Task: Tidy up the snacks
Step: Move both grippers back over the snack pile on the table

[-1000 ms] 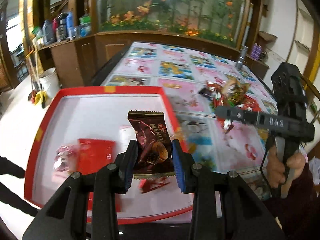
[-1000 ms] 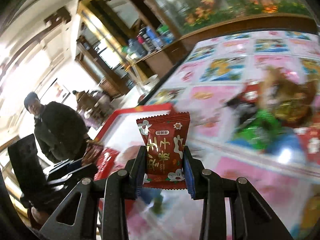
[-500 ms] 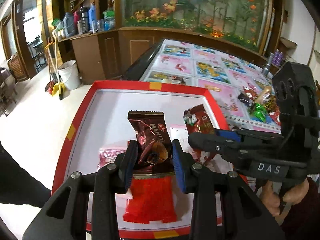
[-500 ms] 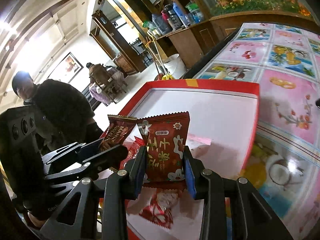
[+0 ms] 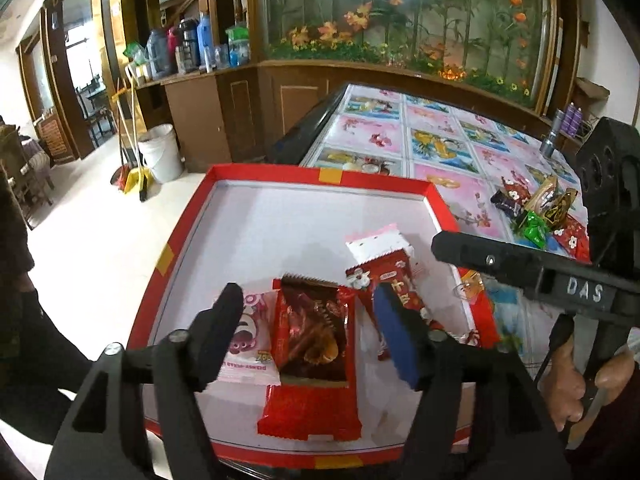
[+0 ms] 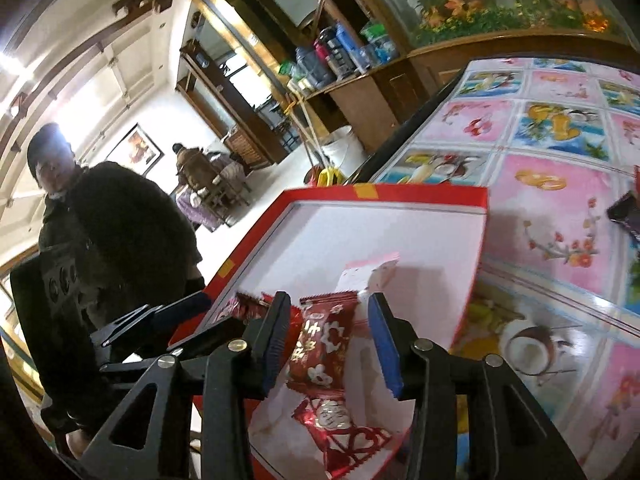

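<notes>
A red-rimmed white tray (image 5: 316,178) sits at the table's near left corner; it also shows in the right wrist view (image 6: 384,192). My left gripper (image 5: 310,334) is open above the tray. Below it a brown chocolate packet (image 5: 314,338) lies on a red packet (image 5: 312,412), beside a pink packet (image 5: 250,344). My right gripper (image 6: 330,338) is open too. A red flowered snack packet (image 6: 326,346) lies between its fingers in the tray, also seen in the left wrist view (image 5: 390,280). A white-pink packet (image 5: 376,242) lies behind it.
A pile of loose snacks (image 5: 540,210) lies on the flowered tablecloth (image 5: 440,140) to the tray's right. The right gripper's body (image 5: 560,280) reaches over the tray's right rim. A person in dark clothes (image 6: 100,240) stands at the left. A wooden cabinet stands behind the table.
Both grippers have opened. The brown chocolate packet and the red flowered packet have dropped from them into the tray.
</notes>
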